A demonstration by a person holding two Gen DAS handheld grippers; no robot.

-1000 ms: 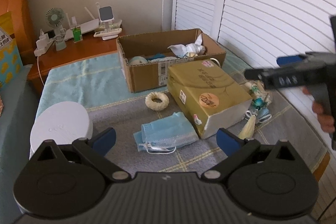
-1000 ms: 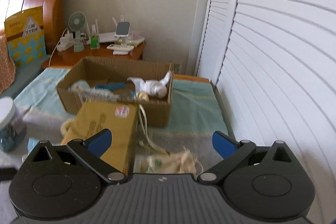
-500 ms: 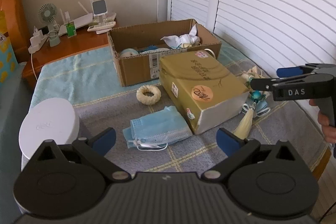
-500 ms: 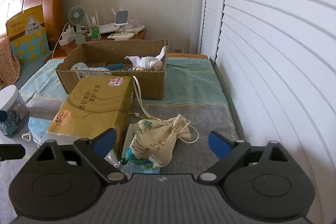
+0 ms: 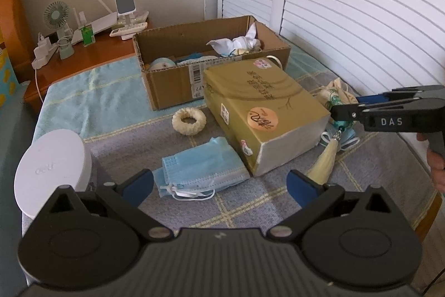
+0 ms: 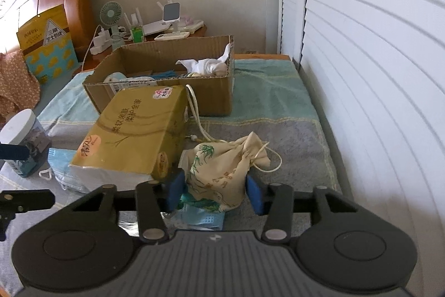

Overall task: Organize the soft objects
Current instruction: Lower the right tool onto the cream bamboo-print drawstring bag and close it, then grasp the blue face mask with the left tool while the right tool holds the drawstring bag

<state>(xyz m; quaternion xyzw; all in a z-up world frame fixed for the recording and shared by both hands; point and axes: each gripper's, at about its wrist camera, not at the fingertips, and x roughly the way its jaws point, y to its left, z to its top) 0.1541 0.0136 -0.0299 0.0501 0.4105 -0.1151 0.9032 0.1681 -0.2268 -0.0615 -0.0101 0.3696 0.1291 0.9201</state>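
Observation:
A cream drawstring pouch [image 6: 222, 174] with a green bamboo print lies on the bed right of a gold tissue pack [image 6: 133, 132]. My right gripper [image 6: 214, 191] has narrowed around the pouch, a blue pad on each side; contact is unclear. The pouch also shows in the left wrist view [image 5: 333, 95], behind the right gripper [image 5: 358, 107]. My left gripper [image 5: 219, 185] is open and empty above a stack of blue face masks [image 5: 200, 171]. A cream fuzzy ring [image 5: 189, 121] lies near the open cardboard box [image 5: 172, 91], which holds white cloth [image 5: 236, 42].
A white-lidded jar [image 5: 50, 163] stands at the left. A cream tassel [image 5: 325, 160] and a blue mask [image 6: 203, 216] lie by the pouch. A wooden nightstand [image 5: 91, 52] with a fan and gadgets is behind. White louvred doors [image 5: 361, 18] close off the right.
My right gripper has come down over the drawstring pouch and its fingers have narrowed from wide open to either side of it. My left gripper has drifted slightly and stays open.

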